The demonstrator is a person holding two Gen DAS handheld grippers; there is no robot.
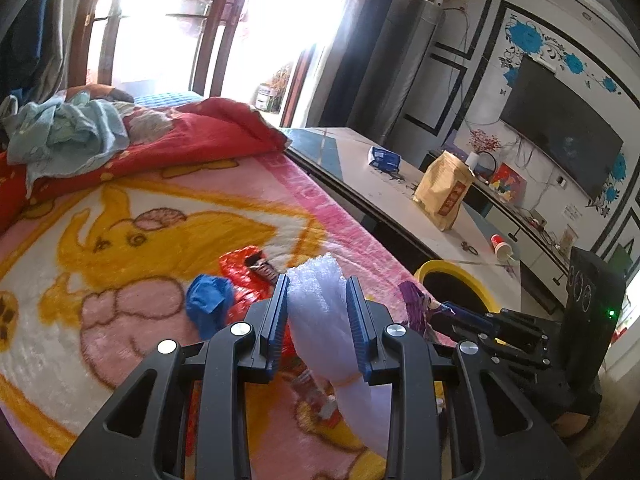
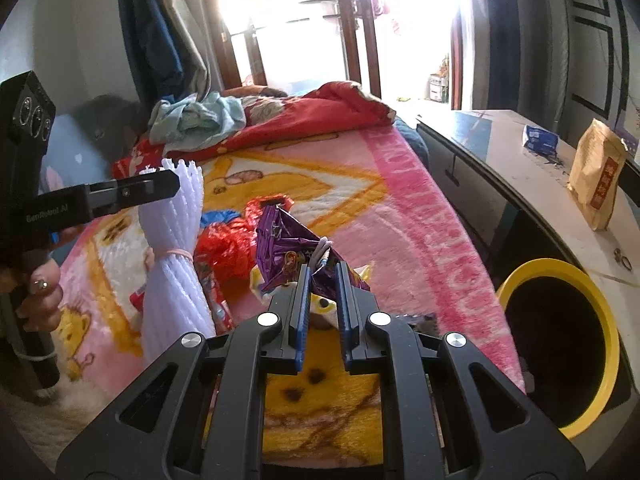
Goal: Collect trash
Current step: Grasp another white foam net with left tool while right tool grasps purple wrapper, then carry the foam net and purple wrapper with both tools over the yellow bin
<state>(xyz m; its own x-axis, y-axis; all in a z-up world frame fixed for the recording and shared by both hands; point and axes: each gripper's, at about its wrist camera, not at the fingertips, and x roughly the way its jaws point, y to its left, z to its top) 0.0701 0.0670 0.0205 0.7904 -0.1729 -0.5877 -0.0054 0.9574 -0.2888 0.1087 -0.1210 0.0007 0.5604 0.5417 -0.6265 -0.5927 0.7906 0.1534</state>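
— Left of the round yellow-rimmed black bin (image 2: 600, 300), above the pink plush blanket (image 1: 120, 240) with its yellow cartoon print: two pairs of tongs, both loaded.

— Loaded with what, on the left gripper (image 1: 318, 280)?

— Clamped on a white foam-net bundle (image 1: 316, 312) tied round the middle with a pale rubber band. Blue pads pressed into both sides, bundle upright. Clear of the blanket or brushing it: hard to tell. Gripped at the black handle by a hand (image 2: 40, 292) with a painted nail, farthest from the bin.

— And the right gripper (image 2: 323, 267)?

— Nearly together, pinching a crumpled purple foil snack wrapper (image 2: 288, 240) by its lower edge. Wrapper sticking up past the fingertips, raised above the blanket. Closer to the bin than the other pair, near its rim.

— Anything else on the blanket, on that side of the bin?

— Yes: a crinkled red plastic bag (image 2: 228, 248) and a crumpled blue scrap (image 1: 208, 304), touching each other, beyond both grippers. Small printed wrappers under the foam too, too hidden to tell apart.

— Inside the bin?

— Dark; contents impossible to tell.

— Right of the bin?

— A pale grey table (image 1: 352, 148), bearing a standing brown paper bag (image 1: 444, 196), a blue packet (image 1: 384, 158) farther back, and a tipped red paper cup (image 1: 500, 244) nearest the bin.
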